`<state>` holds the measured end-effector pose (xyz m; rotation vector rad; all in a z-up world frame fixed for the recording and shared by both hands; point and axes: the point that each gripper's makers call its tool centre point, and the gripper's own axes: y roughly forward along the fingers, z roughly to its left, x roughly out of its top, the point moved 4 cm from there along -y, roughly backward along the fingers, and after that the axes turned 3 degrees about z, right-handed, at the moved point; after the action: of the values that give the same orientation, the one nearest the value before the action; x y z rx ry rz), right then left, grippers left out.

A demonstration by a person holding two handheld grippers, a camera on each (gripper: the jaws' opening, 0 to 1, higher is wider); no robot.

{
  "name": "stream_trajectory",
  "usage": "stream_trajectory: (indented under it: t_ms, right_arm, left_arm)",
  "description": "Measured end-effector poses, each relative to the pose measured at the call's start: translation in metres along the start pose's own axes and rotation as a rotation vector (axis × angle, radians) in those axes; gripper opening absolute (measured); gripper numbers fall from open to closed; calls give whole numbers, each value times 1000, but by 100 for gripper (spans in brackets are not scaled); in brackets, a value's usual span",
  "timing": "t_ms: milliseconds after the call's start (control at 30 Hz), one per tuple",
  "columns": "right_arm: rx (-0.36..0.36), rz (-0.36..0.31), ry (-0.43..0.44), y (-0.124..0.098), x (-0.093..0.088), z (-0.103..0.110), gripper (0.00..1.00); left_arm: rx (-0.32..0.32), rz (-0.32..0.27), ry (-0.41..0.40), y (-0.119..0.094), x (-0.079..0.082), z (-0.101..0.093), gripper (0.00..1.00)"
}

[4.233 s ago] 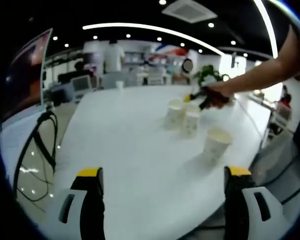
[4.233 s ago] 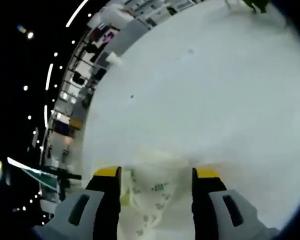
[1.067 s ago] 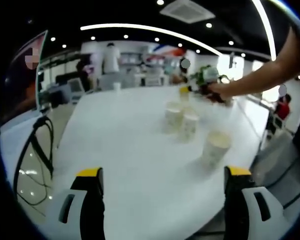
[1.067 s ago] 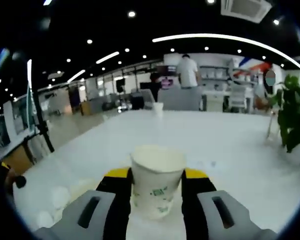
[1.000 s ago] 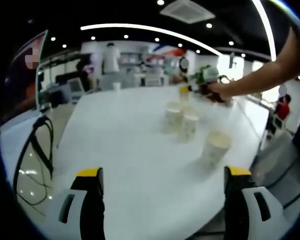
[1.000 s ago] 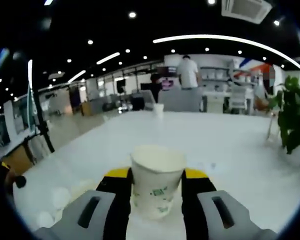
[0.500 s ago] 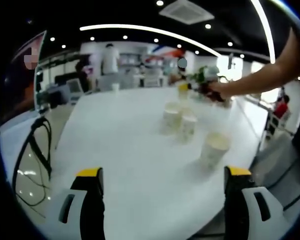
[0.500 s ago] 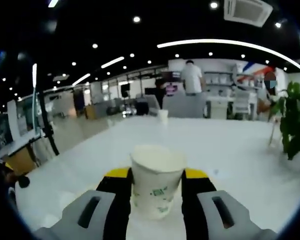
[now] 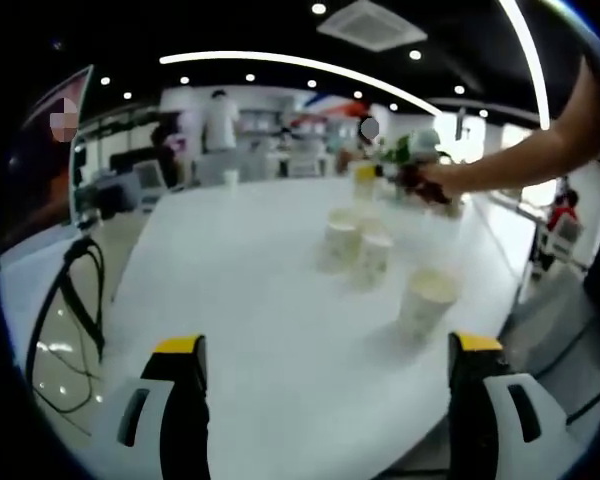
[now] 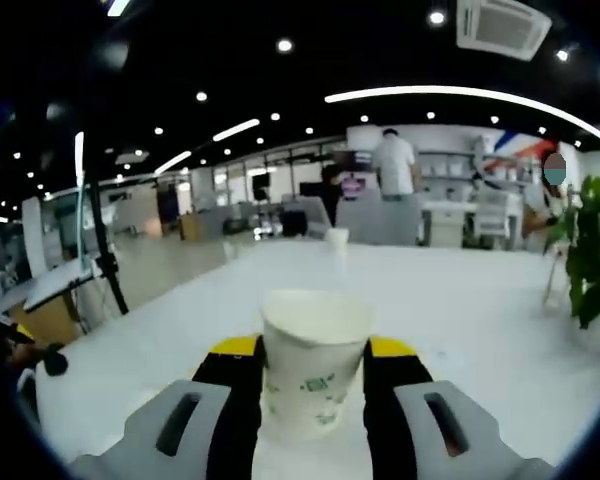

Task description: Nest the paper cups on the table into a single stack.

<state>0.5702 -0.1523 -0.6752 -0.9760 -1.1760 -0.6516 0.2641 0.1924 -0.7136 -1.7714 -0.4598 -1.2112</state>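
You are in a large open office with a dark ceiling, round lights and long light strips. In front of you is a wide white table (image 9: 250, 290). Far behind it, people stand near desks and shelves.

In the left gripper view, your left gripper (image 9: 325, 400) hangs low over the near edge of the table. Its jaws stand wide apart and nothing is between them. Three cups stand on the table ahead of it. The nearest cup (image 9: 426, 303) is upright on the right side, apart from the others. Farther away, two cups stand just beside each other: the left cup (image 9: 341, 239) and the right cup (image 9: 374, 257). I cannot tell if these two touch. One more small cup (image 9: 230, 177) stands alone at the far edge of the table.

Beyond the pair, your right arm (image 9: 525, 160) reaches across from the right, and your right gripper (image 9: 380, 175) is raised above the table with a held cup (image 9: 364, 184) in it.

In the right gripper view, the right gripper (image 10: 312, 385) has its jaws closed narrow on the sides of the held cup (image 10: 314, 355), which is upright with the open mouth up. A green plant (image 10: 592, 255) stands at the right side. A black cable (image 9: 65, 300) hangs beside the left side of the table.
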Motion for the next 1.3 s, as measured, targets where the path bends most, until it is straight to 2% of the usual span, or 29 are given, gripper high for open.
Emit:
stream_trajectory:
  t_ms: [700,900,1133,1300]
  right_arm:
    - [65,-6,-1,-14,7,28,36]
    - [89,-13,-18,-24,10,41,36]
    - [109,-18,-28,-33,13,54,36]
    - [127,-20,-26,-42,12,65,36]
  left_arm:
    - [0,-3,29,-6,4,-7,100]
    - [-50,6,102,-7,0,-19,100]
    - [-71,11,107,-7,0,-22,100]
    - [-75,10,120,-7,6,-21,100]
